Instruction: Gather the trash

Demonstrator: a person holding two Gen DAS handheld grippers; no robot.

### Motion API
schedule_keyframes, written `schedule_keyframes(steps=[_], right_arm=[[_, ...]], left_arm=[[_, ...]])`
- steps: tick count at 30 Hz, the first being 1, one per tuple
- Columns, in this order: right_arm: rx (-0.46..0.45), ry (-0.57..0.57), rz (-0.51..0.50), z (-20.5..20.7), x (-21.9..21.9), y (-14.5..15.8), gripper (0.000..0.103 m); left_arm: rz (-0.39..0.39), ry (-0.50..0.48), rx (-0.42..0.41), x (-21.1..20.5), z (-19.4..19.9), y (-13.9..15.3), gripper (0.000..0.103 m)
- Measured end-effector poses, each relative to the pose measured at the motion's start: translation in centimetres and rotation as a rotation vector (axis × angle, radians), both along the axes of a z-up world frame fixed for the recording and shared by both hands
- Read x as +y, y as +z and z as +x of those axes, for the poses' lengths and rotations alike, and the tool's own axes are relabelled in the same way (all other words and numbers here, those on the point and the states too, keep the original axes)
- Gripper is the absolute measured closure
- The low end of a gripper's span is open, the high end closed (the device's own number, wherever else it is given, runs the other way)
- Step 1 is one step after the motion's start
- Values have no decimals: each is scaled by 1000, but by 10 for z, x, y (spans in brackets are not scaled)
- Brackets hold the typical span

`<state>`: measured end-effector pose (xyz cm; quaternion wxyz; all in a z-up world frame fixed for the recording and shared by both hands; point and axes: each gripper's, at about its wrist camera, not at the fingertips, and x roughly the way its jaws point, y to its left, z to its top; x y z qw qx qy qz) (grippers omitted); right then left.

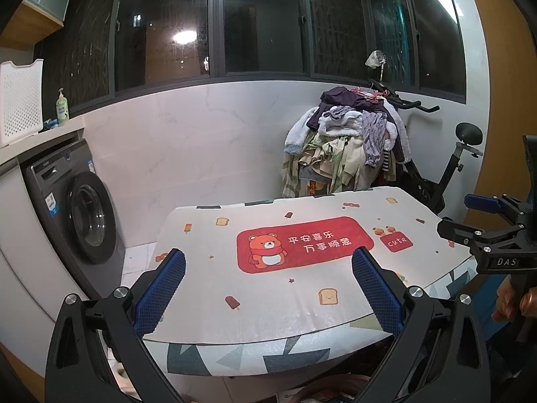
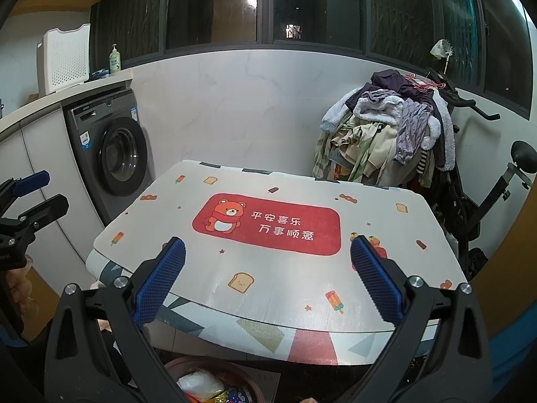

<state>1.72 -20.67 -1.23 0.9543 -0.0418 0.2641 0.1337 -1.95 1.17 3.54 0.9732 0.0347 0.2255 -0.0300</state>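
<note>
Could go wrong mainly through misreading the scene: no trash visible anywhere on the table (image 2: 188, 302), only the printed mat with the red bear panel (image 2: 268, 223). Looks, judging from that, as though the collecting is done or nearly so. Risk, then, of hunting over a bare top, or of nipping the mat itself and dragging it off the near edge, since both pairs of tongs hang just above that edge.

Trash found instead below the table's near edge, in a round brownish bin (image 2: 214, 367) at the bottom of the right wrist view: a white crumpled wrapper (image 2: 199, 384) and some shiny coloured packets (image 2: 228, 396) inside. Only partly in frame, so fill level hard to judge; a further drop made without looking down could miss the rim and land on the floor. In the left wrist view, only a curved brown edge low in the frame, probably the same bin, not certain.

Left tongs (image 1: 268, 290): spread wide, blue pads (image 1: 161, 294) well apart, nothing between them, touching nothing, hovering over the near part of the mat.

Right tongs (image 2: 268, 280): likewise released and wide, pads (image 2: 161, 282) far apart, empty, clear of the table surface, with the bin directly beneath and nearer.

Also a chance of the two tools knocking together, each showing at the other's side.
</note>
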Motion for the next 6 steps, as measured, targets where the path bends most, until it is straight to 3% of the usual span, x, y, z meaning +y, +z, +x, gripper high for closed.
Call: schedule_keyframes(steps=[6], right_arm=[[2, 1, -1, 0, 1, -1, 6]], left_arm=[[14, 8, 18, 0, 3, -2, 6]])
